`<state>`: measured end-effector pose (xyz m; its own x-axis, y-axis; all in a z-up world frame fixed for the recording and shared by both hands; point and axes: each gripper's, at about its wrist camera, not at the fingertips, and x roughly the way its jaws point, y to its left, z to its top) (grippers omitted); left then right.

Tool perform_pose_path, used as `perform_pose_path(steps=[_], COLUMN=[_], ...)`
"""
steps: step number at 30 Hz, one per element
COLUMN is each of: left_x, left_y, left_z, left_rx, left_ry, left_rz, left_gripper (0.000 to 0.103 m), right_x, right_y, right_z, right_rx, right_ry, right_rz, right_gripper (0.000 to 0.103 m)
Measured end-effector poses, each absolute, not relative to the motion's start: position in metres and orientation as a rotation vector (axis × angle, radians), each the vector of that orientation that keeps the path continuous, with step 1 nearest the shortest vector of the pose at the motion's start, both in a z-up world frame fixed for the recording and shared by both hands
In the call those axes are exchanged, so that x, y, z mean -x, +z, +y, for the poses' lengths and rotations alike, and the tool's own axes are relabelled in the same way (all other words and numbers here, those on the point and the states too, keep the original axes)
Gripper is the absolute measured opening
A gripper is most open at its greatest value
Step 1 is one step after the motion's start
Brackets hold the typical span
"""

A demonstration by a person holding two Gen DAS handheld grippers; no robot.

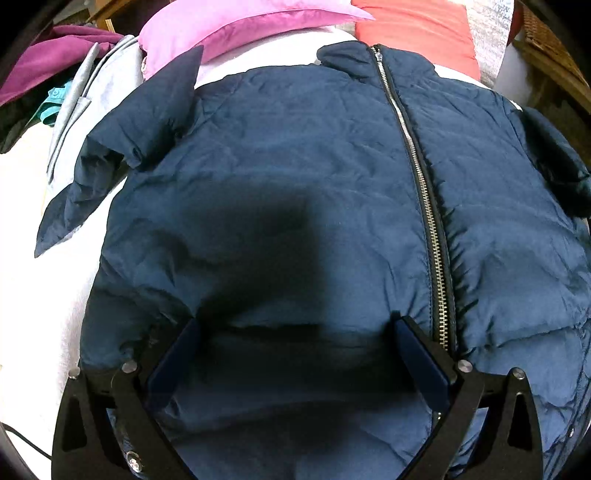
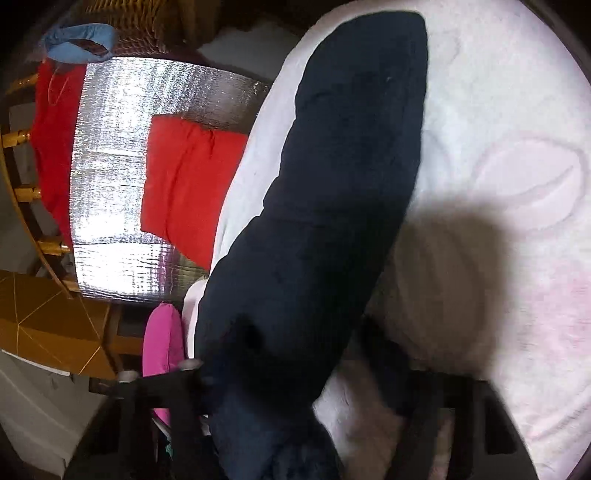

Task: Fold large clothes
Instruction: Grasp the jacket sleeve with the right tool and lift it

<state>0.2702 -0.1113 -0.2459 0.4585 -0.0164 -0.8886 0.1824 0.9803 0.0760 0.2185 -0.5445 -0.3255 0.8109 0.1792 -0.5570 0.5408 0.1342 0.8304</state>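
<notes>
A navy puffer jacket (image 1: 295, 166) lies front up on the white bedcover (image 1: 44, 314), its silver zipper (image 1: 417, 166) closed and its collar at the far end. My left gripper (image 1: 295, 328) is open just over the jacket's hem, and its dark fingers (image 1: 184, 350) straddle a wide span of fabric left of the zipper. In the right wrist view, one navy sleeve (image 2: 343, 184) stretches away over the bedcover (image 2: 498, 110). My right gripper (image 2: 288, 358) is blurred. The near end of the sleeve lies between its jaws, and a strip of bedcover shows beside the right finger (image 2: 388, 362).
A pink pillow (image 1: 240, 26) and a red pillow (image 1: 413, 33) lie beyond the collar. Purple, teal and grey clothes (image 1: 62, 74) are piled at the left. The right wrist view shows a silver quilted sheet (image 2: 122, 166), a red pillow (image 2: 188, 192) and a wooden bed frame (image 2: 26, 192).
</notes>
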Motion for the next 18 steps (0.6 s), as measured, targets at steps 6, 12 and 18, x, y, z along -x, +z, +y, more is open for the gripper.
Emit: perform_pose_path(steps=[6,12,18], left_x=[-0.287,-0.282,-0.295], left_y=[-0.239,-0.189,-0.189], left_z=[-0.102,-0.068,-0.036], left_rx=[-0.185,-0.088,-0.024], left_ry=[-0.126,0.009,0.099], left_rz=[1.098,0.863,0.852], left_gripper=[0.103,0.103,0.103], right_x=[-0.238,-0.259,-0.294], right_y=[-0.258,-0.176,-0.210], right_z=[-0.507,-0.412,-0.312], right_rx=[-1.219,-0.975,-0.830], right_ry=[-0.201,0.033,0.102], right_rz=[0.575,0.624,0.903], right_gripper=[0.021,0.021,0.076])
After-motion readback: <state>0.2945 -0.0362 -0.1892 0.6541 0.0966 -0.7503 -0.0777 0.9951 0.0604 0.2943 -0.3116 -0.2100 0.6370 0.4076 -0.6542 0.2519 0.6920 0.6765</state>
